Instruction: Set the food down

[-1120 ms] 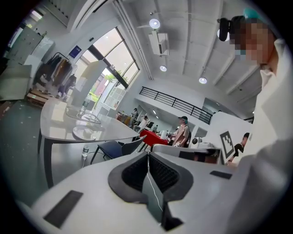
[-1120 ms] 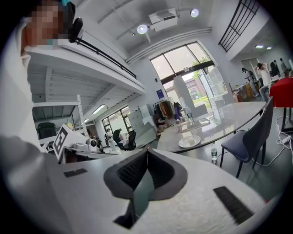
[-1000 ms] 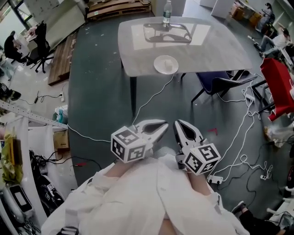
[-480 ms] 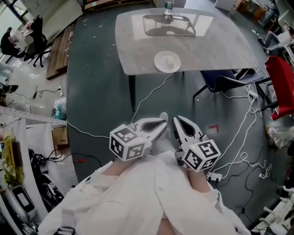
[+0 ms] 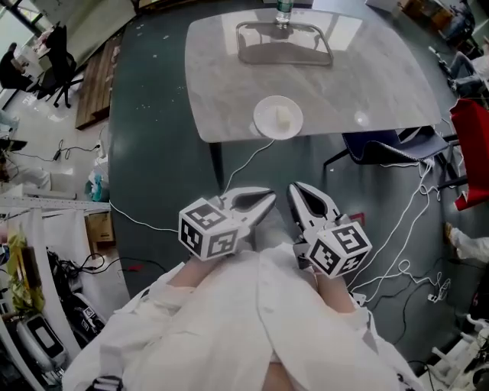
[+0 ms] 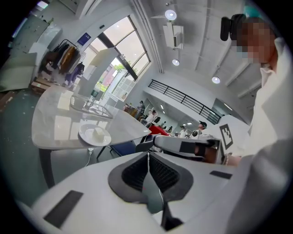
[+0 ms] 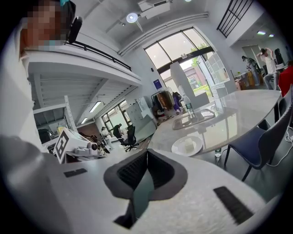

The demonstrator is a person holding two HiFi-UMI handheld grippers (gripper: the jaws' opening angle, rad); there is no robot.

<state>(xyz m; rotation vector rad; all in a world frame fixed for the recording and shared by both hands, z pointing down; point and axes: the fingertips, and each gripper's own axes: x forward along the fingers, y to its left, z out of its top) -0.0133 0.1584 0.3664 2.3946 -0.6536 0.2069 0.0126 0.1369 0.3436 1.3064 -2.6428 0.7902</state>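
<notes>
A white plate (image 5: 277, 118) with a pale piece of food (image 5: 283, 117) sits at the near edge of the grey table (image 5: 367, 69). My left gripper (image 5: 269, 200) and right gripper (image 5: 294, 191) hang side by side over the dark floor, close to my body and short of the table. Both are shut with nothing between their jaws. The left gripper view has its closed tips (image 6: 147, 154) below the plate (image 6: 94, 135). From the right gripper view, the plate (image 7: 187, 145) lies just beyond the closed tips (image 7: 147, 153).
A metal tray (image 5: 284, 42) and a water bottle (image 5: 283, 9) stand at the table's far side. A blue chair (image 5: 390, 141) is tucked under the right edge. White cables (image 5: 397, 237) trail over the floor; clutter lines the left wall.
The table and plate have drawn nearer and larger in the head view. Both grippers have moved forward together and stay shut side by side.
</notes>
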